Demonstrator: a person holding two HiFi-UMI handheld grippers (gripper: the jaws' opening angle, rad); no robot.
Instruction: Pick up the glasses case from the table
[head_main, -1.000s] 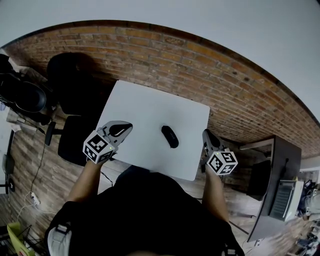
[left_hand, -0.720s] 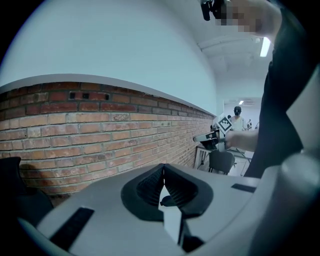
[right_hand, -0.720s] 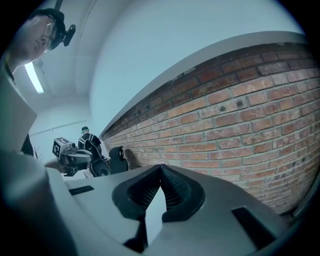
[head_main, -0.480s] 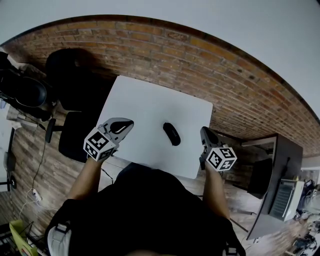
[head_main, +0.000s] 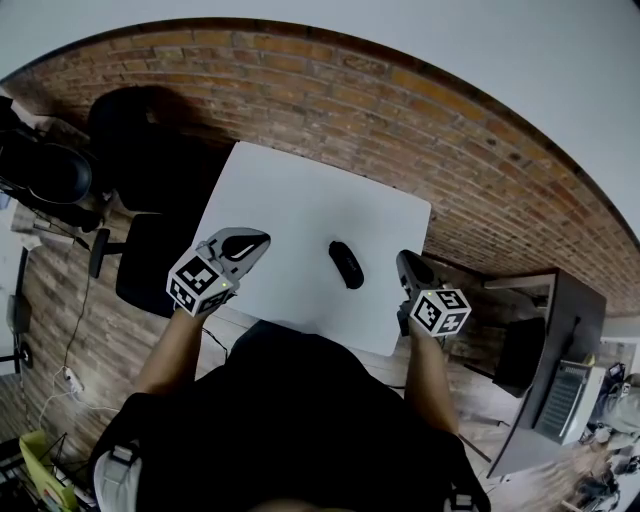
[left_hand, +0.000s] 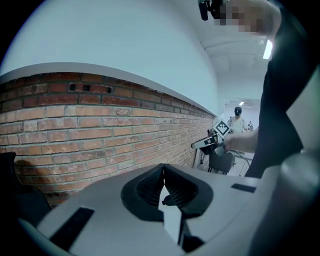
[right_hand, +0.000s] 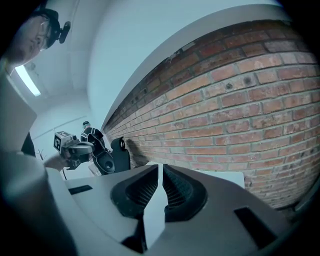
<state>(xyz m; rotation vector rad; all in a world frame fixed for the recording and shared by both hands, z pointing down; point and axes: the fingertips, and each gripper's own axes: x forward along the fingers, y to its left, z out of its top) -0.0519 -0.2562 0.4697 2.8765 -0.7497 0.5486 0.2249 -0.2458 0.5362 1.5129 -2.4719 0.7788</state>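
White tabletop fills the middle of the head view, a square table (head_main: 290, 200) set against a red brick wall (head_main: 420, 110) on a wood-plank floor (head_main: 60, 320). The glasses case (head_main: 346, 265), a dark, elongated oval, lies flat on the table's right half, nearer the person's edge than the wall, its long axis running roughly from the wall toward the person. It is touched by nothing. The left gripper (head_main: 258, 240) hangs over the table's left edge, well apart from the case, with its marker cube (head_main: 198, 285) just behind it on the person's forearm side. Its own view shows the ribbed jaws brought together at the tips with nothing between them. The right gripper (head_main: 405, 262) is at the table's right edge, near the case but clear of it, and its marker cube (head_main: 440, 312) is off the table's corner. In its own view the jaws stand practically together, having just begun to ease apart by no more than a hairline, and they hold nothing. Both grippers point toward the brick wall and tilt slightly downward. A black office chair (head_main: 150, 170) stands to the left of the table, partly against the wall, and a dark desk (head_main: 560, 340) stands on the floor to the right.
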